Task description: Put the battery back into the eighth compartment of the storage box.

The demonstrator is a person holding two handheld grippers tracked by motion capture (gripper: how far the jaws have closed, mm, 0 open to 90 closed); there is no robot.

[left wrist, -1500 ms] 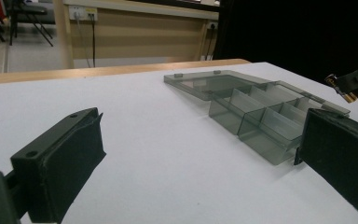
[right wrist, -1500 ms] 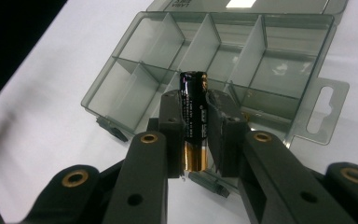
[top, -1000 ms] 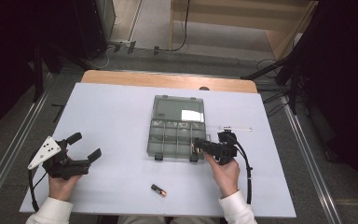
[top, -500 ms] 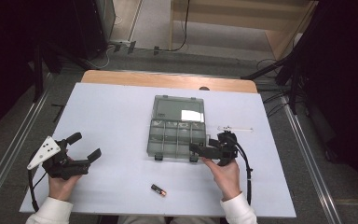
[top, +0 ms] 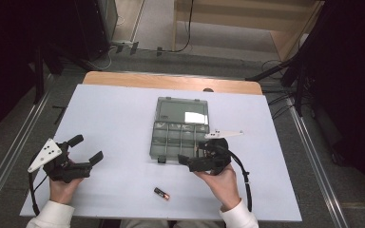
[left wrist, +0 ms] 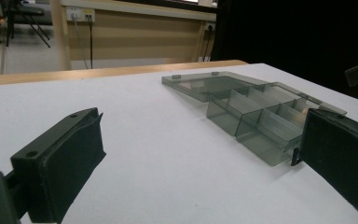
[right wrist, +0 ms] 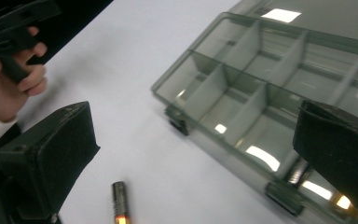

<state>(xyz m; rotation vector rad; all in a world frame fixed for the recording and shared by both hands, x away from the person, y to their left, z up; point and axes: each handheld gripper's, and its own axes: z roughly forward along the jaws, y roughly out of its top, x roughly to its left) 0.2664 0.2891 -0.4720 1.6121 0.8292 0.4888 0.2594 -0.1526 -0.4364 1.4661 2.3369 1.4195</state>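
1. Near the middle of the bench (top: 123, 109) lies the open organiser box (top: 178, 137), a clear grey case with its lid folded flat on the far side and its divided tray on the near side.
2. At the box's near right corner hovers the right hand-held gripper (top: 192, 154); its jaws have just been opening and now stand wide apart, with nothing between them.
3. From the right gripper view, one jaw sits over the tray's near right compartment, where a small metal part (right wrist: 300, 170) lies against the wall, partly hidden; I cannot tell just what it is.
4. On the bare bench just near of the box lies a small battery (top: 161, 193), dark with an orange end, a little to the left of the right hand (top: 221, 178) and apart from the box's two near latches.
5. Far to the left, well apart from the box, the left hand-held gripper (top: 86, 149) rests low over the bench with its jaws spread wide and empty, pointing toward the box.
6. Beyond the bench's far edge a strip of bare wood (top: 171, 81) shows, then floor and cables.
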